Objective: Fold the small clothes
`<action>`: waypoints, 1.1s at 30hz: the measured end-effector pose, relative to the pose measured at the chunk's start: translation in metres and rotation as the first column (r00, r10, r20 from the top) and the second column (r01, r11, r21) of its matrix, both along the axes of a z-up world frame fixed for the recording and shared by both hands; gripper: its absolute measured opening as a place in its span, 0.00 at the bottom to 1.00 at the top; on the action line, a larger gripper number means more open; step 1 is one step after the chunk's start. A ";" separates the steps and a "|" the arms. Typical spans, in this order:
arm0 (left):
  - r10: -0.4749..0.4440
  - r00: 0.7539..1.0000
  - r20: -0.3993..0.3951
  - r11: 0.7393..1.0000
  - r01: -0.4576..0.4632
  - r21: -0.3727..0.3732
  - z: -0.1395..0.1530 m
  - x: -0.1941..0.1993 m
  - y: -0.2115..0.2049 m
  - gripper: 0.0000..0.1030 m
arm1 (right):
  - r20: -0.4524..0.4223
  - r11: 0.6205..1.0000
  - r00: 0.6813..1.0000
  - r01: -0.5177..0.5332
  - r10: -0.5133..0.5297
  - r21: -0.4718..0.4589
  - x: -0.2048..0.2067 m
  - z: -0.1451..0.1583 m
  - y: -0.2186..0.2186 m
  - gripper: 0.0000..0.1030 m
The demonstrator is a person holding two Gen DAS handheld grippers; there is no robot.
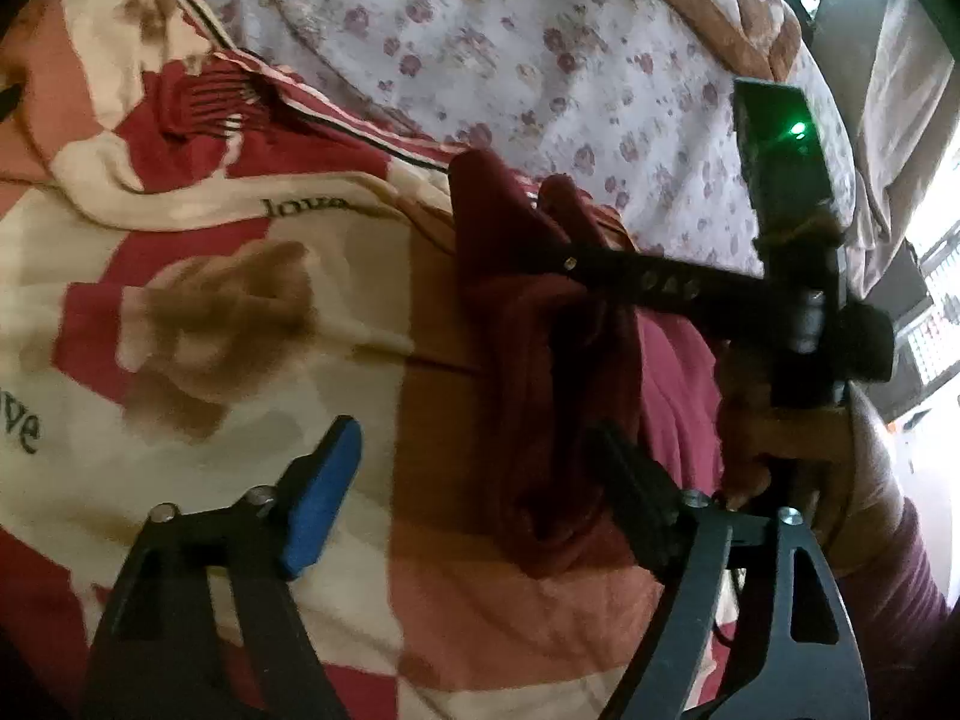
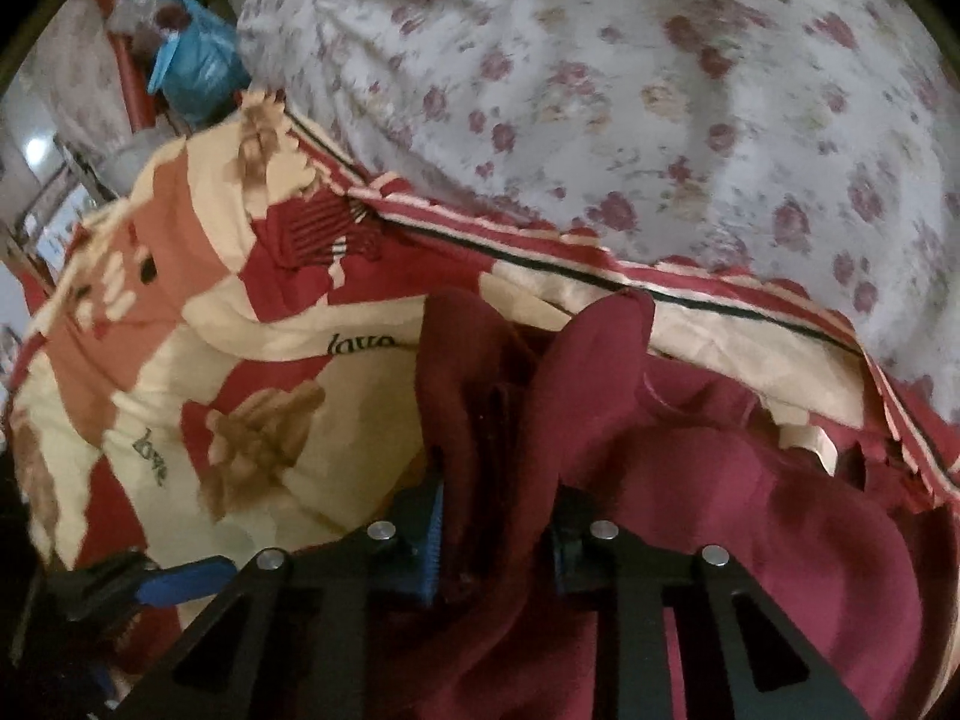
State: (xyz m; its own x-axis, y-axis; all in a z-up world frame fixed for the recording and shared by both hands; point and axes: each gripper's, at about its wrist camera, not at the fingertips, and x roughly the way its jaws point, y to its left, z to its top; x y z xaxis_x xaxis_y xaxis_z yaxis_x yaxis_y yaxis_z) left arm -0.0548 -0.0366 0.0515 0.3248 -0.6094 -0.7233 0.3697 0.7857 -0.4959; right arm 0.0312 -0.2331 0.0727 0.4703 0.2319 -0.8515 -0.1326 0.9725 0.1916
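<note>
Both grippers work over a patterned bedspread. At the bottom of the left wrist view, the left gripper (image 1: 474, 498) stands with its fingers spread wide: the blue-padded finger (image 1: 321, 498) hangs at lower centre-left over the cream and red cloth, and the black finger (image 1: 636, 504) sits at lower centre-right against the edge of the maroon garment (image 1: 564, 396). Nothing lies pinched between them.

At the bottom of the right wrist view, the right gripper (image 2: 498, 534) has its fingers drawn close on a bunched fold of the maroon garment (image 2: 690, 510), the blue ribbed pad (image 2: 433, 540) pressing the fabric from the left side. In the left wrist view this same gripper (image 1: 576, 267) reaches in from the right of the frame, its black bar ending in the raised maroon fold at centre, with the person's hand (image 1: 774, 450) gripping its handle at lower right.

The garment lies crumpled at centre and lower right of both views, partly lifted into a peak where the right gripper holds it, the rest spread on the bedspread (image 1: 198, 312). That cover shows cream, red and orange blocks, brown flower shapes and the word "love".

Farther up, a striped border (image 2: 600, 276) crosses the right wrist view diagonally. Beyond it, a white sheet with small red flowers (image 2: 660, 90) fills the upper part of both frames. A blue bag (image 2: 201, 69) sits at the upper left of the right wrist view.
</note>
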 end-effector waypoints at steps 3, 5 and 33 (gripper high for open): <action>-0.028 1.000 0.000 0.999 0.028 0.019 -0.003 -0.002 -0.014 0.78 | -0.015 0.999 1.000 0.020 -0.019 0.048 -0.002 0.001 -0.006 0.22; -0.044 0.999 -0.003 0.999 0.044 0.013 -0.006 -0.002 -0.021 0.78 | -0.024 0.997 0.999 0.026 -0.024 0.072 -0.004 0.002 -0.010 0.22; -0.062 0.998 -0.002 0.998 0.062 0.017 -0.019 -0.001 -0.042 0.30 | -0.176 0.982 0.983 -0.082 0.052 -0.169 0.047 -0.027 0.048 0.64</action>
State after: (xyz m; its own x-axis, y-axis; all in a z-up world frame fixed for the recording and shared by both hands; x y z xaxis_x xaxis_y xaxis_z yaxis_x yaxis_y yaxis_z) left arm -0.0557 -0.0786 0.0323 0.2857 -0.6158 -0.7343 0.4178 0.7696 -0.4828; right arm 0.0784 -0.1854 0.0457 0.3039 0.0988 -0.9476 -0.1783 0.9829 0.0453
